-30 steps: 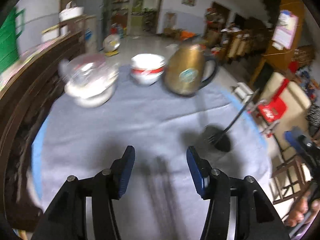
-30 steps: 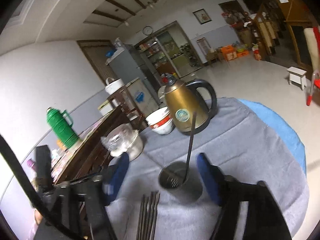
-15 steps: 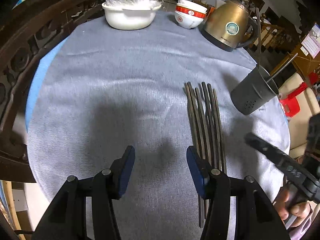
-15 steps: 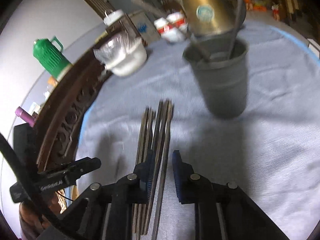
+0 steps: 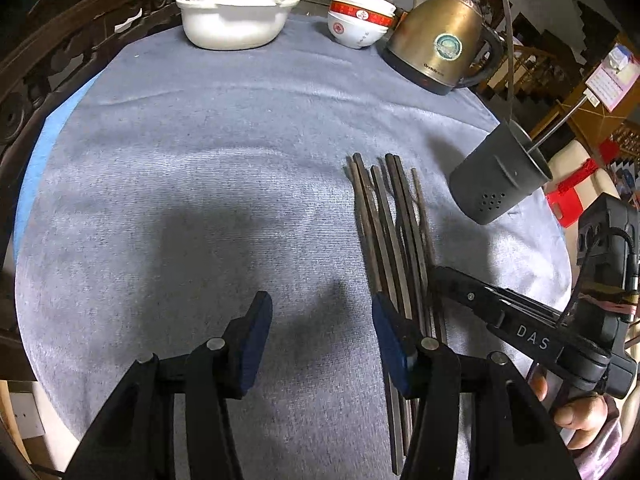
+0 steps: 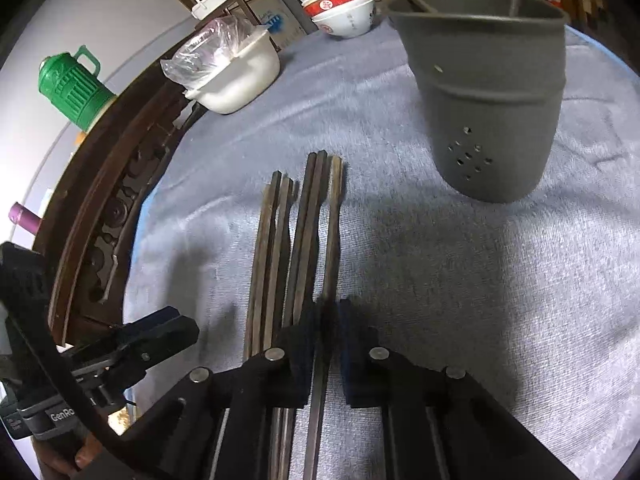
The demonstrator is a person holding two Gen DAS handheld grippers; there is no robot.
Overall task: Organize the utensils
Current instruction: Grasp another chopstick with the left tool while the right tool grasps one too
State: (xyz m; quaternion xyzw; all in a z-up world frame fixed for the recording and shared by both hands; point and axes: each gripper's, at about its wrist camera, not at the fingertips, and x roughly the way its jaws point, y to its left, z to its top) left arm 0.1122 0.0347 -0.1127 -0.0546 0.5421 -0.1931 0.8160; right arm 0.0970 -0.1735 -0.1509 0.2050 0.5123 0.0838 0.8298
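Several dark wooden chopsticks (image 6: 304, 240) lie side by side on the grey cloth-covered surface (image 5: 200, 200), and the right gripper (image 6: 326, 344) has its jaws drawn together on the rightmost one of the bundle, which runs straight out ahead between them; its neighbours lie just to the left of the jaws, partly under the left finger. The left gripper (image 5: 320, 340) hangs over bare cloth with its jaws about half apart and nothing between them, the chopsticks just beyond its right jaw. Ahead and to the right of the right jaws stands the grey perforated plastic utensil holder (image 6: 488, 92), upright, with thin metal handles already sticking out of it. Well ahead are a brass-coloured electric kettle (image 5: 440, 44), stacked red-and-white ceramic bowls (image 5: 360, 20) and a white dish covered in clear plastic (image 5: 236, 12). The step in hand looks like picking up this one stick to drop it in the holder. To do it well, lift straight up first so the neighbouring sticks are not dragged or scattered, and check that only one has come away. The hold is near one end, so the long free end will likely sag or swing; tip it toward vertical before reaching the holder, and lower it clear of the rim and the handles inside before letting go, or the light holder may tip
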